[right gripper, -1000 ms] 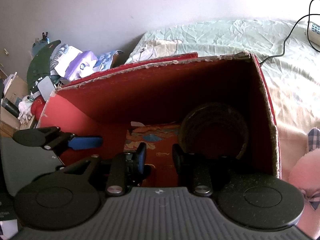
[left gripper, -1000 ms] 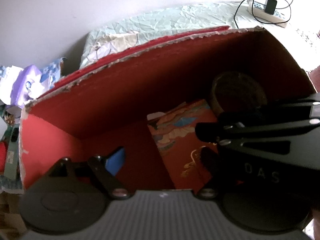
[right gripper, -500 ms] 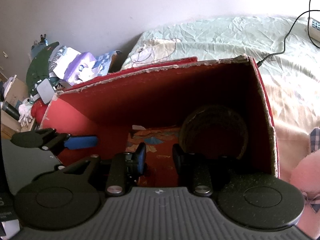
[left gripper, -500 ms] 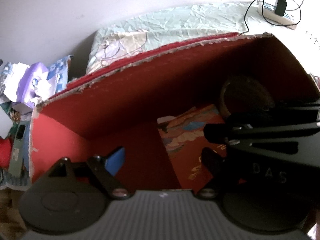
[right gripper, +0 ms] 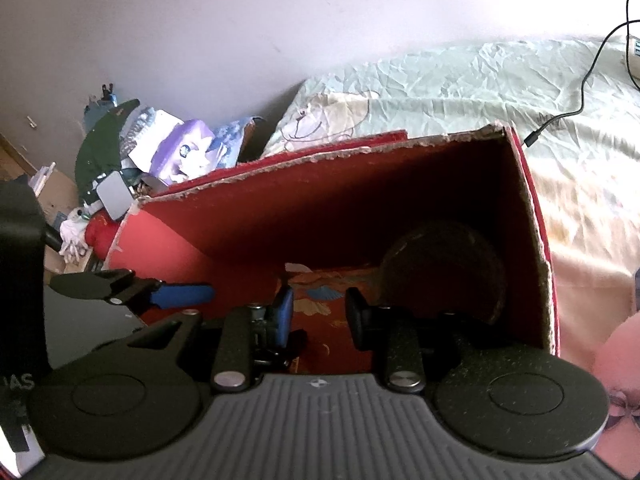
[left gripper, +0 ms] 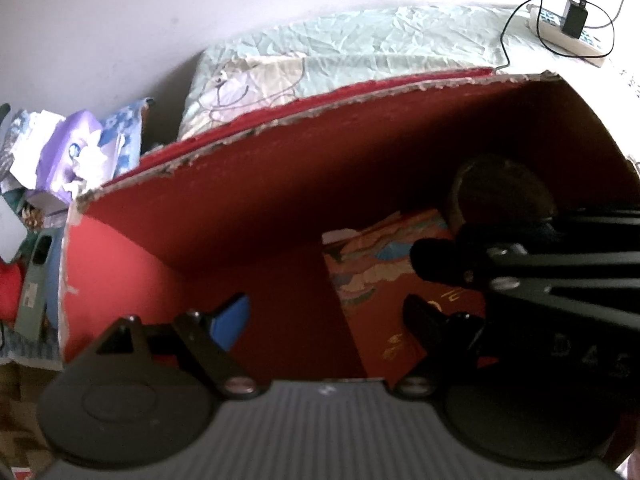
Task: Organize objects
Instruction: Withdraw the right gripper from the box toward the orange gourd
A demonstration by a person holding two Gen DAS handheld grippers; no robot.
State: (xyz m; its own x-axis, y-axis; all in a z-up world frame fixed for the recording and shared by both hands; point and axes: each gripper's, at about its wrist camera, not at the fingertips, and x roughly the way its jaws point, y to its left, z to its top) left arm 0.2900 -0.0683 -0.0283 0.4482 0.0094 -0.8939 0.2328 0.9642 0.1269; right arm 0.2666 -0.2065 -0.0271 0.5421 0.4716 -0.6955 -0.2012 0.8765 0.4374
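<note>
An open red cardboard box (left gripper: 280, 124) (right gripper: 320, 152) stands on a bed. A dark round woven basket (left gripper: 500, 188) (right gripper: 444, 264) sits in its right corner. Beside it on the floor lies a flat red item with a colourful pattern (left gripper: 380, 268) (right gripper: 324, 292). My left gripper (left gripper: 326, 320) hangs over the box's left half, open wide and holding nothing. My right gripper (right gripper: 320, 314) hangs over the patterned item, its jaws partly open with an empty gap. In the left wrist view its dark fingers (left gripper: 440, 260) reach in from the right.
The box rests on a crumpled pale green sheet (right gripper: 460, 76). A power strip with a charger and black cable (left gripper: 572, 28) lies at the far right. Clutter with a purple packet (right gripper: 184, 152) is piled left of the box. Something pink (right gripper: 616, 356) is at the right.
Both views have shifted slightly, with the box a little lower in the right wrist view. Neither gripper's opening has changed, and nothing in the box has moved.
</note>
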